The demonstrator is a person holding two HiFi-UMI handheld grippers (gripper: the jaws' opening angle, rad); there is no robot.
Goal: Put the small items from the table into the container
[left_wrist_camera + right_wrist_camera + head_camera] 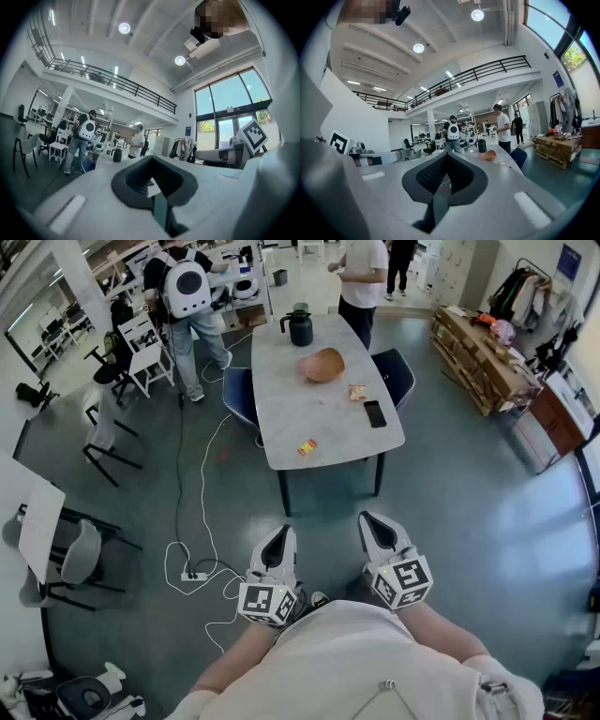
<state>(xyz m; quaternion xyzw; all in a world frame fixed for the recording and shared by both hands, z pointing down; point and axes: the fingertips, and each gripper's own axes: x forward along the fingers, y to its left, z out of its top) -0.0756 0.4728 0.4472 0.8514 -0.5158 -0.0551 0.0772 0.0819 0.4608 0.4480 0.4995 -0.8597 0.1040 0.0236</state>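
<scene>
The grey table (pixel 281 418) stands ahead, well beyond both grippers. On it are an orange-brown bowl-shaped container (pixel 323 365), a black jug (pixel 300 327), a small snack packet (pixel 357 392), a black phone (pixel 374 413) and a small red-yellow item (pixel 307 447) near the front edge. My left gripper (pixel 280 533) and right gripper (pixel 372 521) are held close to the body over the floor, both shut and empty. In the left gripper view the left gripper (pixel 151 160) points level at the room. In the right gripper view, beyond the right gripper (pixel 446 157), the container (pixel 487 155) shows far off.
Blue chairs (pixel 239 395) (pixel 394 371) flank the table. A person with a white backpack (pixel 187 287) and a person in a white shirt (pixel 361 277) stand at its far end. A cable and power strip (pixel 194 575) lie on the floor at left. Wooden pallets (pixel 478 352) sit at right.
</scene>
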